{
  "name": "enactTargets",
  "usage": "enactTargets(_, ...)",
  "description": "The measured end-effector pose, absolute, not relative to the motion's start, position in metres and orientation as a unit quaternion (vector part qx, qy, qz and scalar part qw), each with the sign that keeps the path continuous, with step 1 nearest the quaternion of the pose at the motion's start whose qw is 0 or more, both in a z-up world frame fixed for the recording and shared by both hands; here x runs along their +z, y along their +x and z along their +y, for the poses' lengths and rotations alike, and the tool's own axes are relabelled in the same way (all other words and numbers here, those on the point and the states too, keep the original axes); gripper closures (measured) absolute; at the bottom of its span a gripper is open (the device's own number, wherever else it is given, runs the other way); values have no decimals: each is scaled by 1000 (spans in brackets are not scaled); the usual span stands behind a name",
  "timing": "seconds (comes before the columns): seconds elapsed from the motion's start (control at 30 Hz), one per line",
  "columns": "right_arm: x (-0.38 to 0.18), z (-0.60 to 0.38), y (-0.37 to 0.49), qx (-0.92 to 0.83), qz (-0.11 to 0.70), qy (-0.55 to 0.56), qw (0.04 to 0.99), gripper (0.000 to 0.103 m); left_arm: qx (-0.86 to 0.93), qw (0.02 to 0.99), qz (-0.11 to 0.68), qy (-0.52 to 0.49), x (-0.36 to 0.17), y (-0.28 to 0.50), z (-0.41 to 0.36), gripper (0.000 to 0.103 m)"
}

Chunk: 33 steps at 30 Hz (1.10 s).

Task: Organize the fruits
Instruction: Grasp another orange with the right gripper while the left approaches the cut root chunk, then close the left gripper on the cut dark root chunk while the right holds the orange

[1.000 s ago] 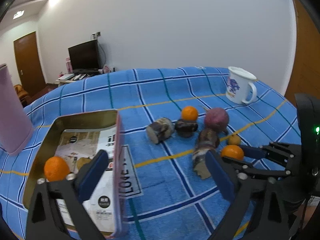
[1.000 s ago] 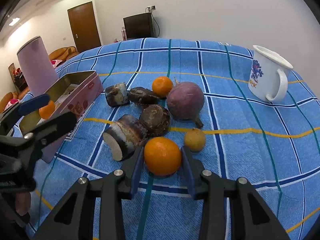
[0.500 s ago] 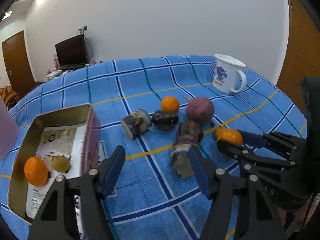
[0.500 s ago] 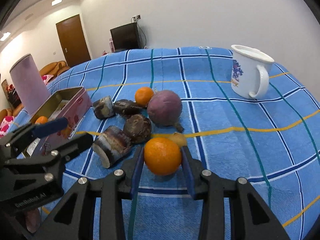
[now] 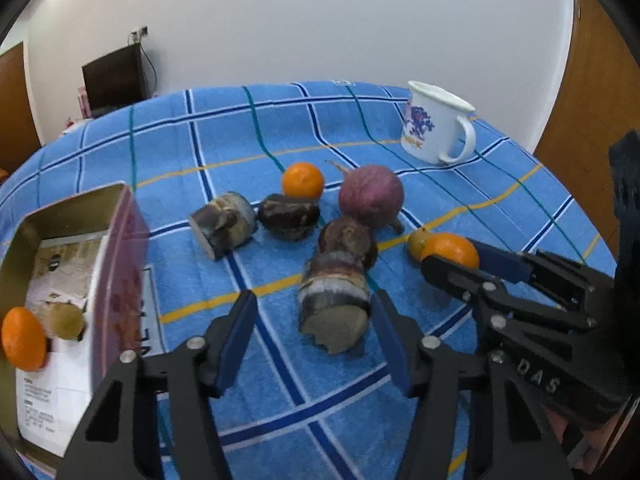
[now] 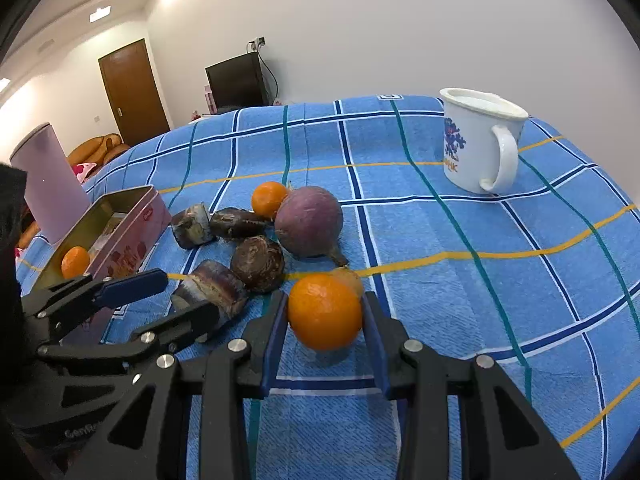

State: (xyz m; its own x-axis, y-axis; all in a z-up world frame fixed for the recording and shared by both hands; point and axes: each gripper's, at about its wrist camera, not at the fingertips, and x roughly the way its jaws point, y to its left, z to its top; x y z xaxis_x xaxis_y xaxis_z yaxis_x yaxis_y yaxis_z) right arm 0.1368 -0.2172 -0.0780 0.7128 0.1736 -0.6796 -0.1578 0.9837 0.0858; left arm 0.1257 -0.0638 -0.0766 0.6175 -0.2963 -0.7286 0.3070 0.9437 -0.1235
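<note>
- Right claw (image 6: 325, 344) grips an orange (image 6: 325, 311), lifted just clear of the blue checked cloth (image 6: 460, 280).
- Left claw (image 5: 312, 338) is closing, its pads either side of a cut cane piece (image 5: 335, 304), seemingly not yet touching.
- Left: tin (image 5: 120, 248) holding another orange (image 5: 23, 338).
- Far right: white mug (image 6: 478, 140), with open cloth around it.

Both tools are matte black linkage frames with silver screw heads at the joints. The left tool (image 5: 312, 336) and right tool (image 6: 325, 336) carry flat blue pads on their fingers (image 5: 236, 336), with white lettering on the housings
</note>
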Motion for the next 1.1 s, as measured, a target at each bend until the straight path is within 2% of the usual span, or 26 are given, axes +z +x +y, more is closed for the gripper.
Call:
enactTargets(0.13, -79, -218, 138, 86, 371, 12, 925, 64, -193, 889, 415, -9, -80, 132, -67, 61)
enactTargets(0.37, -80, -220, 140, 80, 375, 14, 924, 64, -199, 894, 402, 17, -80, 128, -74, 62)
enactTargets(1.1, -73, -219, 132, 84, 350, 10, 933, 64, -170, 925, 338, 16, -63, 105, -63, 62)
